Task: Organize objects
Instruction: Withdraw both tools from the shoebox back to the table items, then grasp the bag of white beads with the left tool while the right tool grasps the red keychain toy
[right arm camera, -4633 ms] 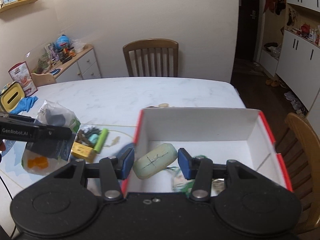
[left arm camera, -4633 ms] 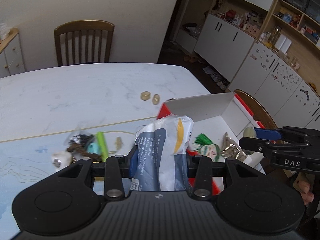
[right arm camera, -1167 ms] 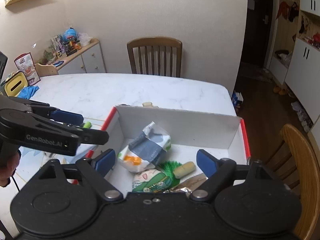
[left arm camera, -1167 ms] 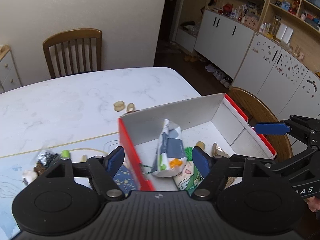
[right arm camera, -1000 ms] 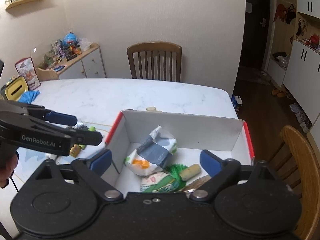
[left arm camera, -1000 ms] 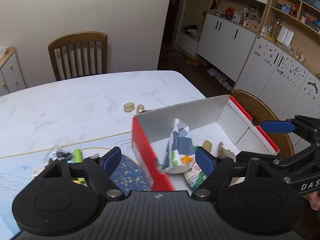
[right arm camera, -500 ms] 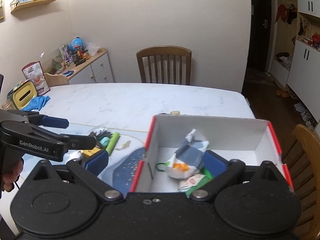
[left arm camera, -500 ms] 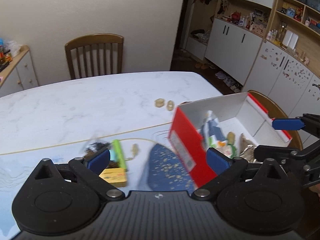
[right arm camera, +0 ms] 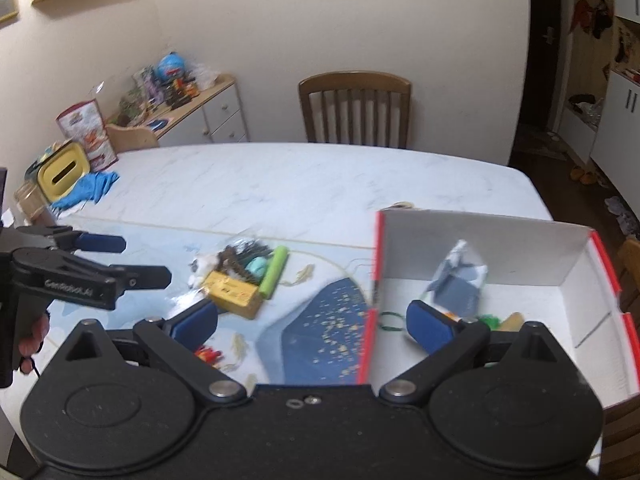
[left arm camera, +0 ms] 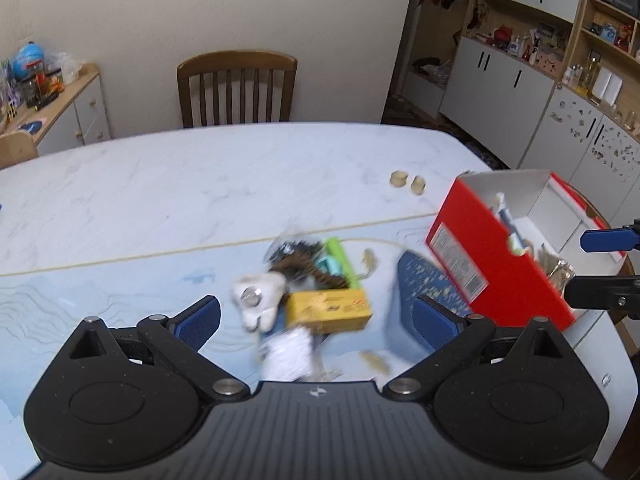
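My left gripper (left arm camera: 316,320) is open wide with nothing between its pads. It hovers over a blurred pile on the blue mat: a yellow box (left arm camera: 328,312), a white tooth-shaped toy (left arm camera: 258,302), a green tube (left arm camera: 340,258) and a dark brown tangle (left arm camera: 304,260). In the right wrist view the left gripper (right arm camera: 132,260) hangs left of the yellow box (right arm camera: 234,290). My right gripper (right arm camera: 314,326) is open and empty above the left wall of the red shoebox (right arm camera: 480,240). The box holds a grey-white snack bag (right arm camera: 460,284) and a few small items.
Two tan rings (left arm camera: 406,182) lie on the marble table beyond the mat. A wooden chair (left arm camera: 236,88) stands at the far side. A yellow container (right arm camera: 62,172) and a blue cloth (right arm camera: 92,188) sit at the far left. A small red item (right arm camera: 208,354) lies near my right gripper.
Both grippers have swung left away from the shoebox. The left one now hangs over the pile, with its jaws wider than a second ago. The snack bag stays in the box.
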